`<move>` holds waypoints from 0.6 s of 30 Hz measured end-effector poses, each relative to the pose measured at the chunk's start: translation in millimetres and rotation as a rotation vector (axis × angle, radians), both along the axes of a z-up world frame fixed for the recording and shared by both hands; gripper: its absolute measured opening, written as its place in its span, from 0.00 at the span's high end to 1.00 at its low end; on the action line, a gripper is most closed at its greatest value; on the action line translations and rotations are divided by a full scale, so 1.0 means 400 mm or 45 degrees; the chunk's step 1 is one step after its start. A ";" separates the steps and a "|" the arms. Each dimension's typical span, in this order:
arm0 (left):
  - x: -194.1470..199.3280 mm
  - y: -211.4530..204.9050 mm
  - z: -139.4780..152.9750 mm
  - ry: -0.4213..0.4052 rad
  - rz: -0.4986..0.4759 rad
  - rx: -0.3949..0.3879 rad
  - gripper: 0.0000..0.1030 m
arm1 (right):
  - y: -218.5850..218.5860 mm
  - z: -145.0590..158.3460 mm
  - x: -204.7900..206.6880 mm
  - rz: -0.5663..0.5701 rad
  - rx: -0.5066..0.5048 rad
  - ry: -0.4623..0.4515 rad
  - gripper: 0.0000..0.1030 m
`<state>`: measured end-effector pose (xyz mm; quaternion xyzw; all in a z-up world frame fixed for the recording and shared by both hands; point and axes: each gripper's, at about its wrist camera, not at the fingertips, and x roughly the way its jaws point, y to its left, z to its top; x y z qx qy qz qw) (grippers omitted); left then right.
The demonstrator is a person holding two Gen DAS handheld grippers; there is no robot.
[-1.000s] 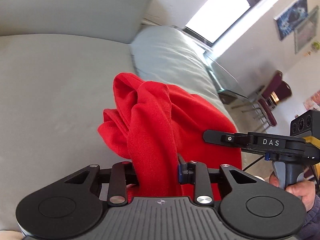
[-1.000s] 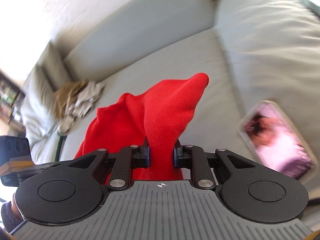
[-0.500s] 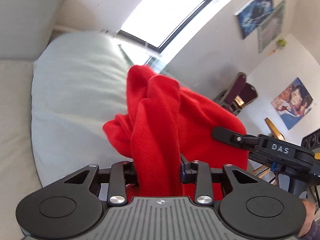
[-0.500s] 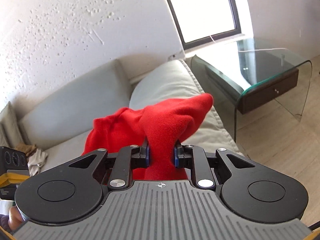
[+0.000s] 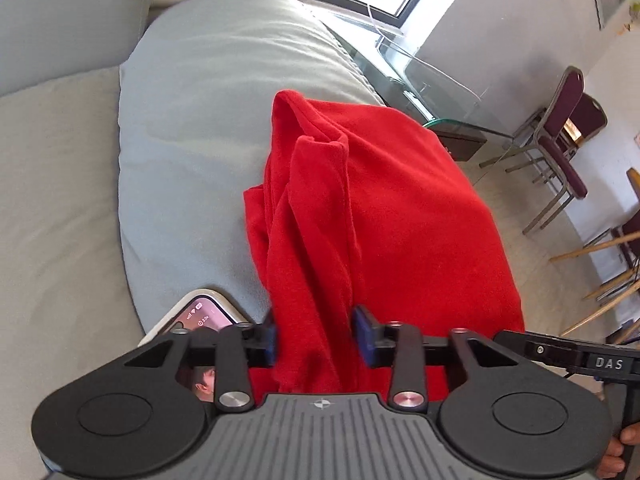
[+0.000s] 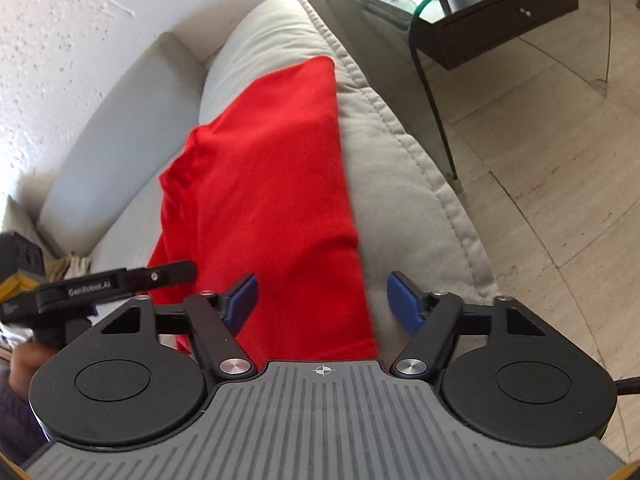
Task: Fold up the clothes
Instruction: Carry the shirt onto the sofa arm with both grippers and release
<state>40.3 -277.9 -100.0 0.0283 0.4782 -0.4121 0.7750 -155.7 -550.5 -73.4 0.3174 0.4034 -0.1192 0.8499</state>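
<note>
Now: red garment (image 6: 276, 184) draped over sofa armrest (image 6: 404, 184), centre of both frames. Step judged as laying-out stage, placement on armrest near done.

Right gripper (image 6: 322, 300) jaws wide apart, cloth lying loose between blue pads, not pinched. Left gripper (image 5: 316, 334) clamped on bunched fold at lower centre of left view.

Next move likely calls for left release, then smoothing bunched ridge.

Edges: phone (image 5: 202, 314) just beside left jaw, lower left; glass side table (image 6: 516, 8) upper right; armrest drops to floor at right. Open room on seat cushion (image 5: 52, 200), left side.
</note>
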 end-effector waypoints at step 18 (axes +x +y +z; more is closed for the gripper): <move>0.051 -0.147 0.109 -0.312 0.051 -0.060 0.95 | -0.050 0.165 0.091 -0.070 -0.018 -0.275 0.66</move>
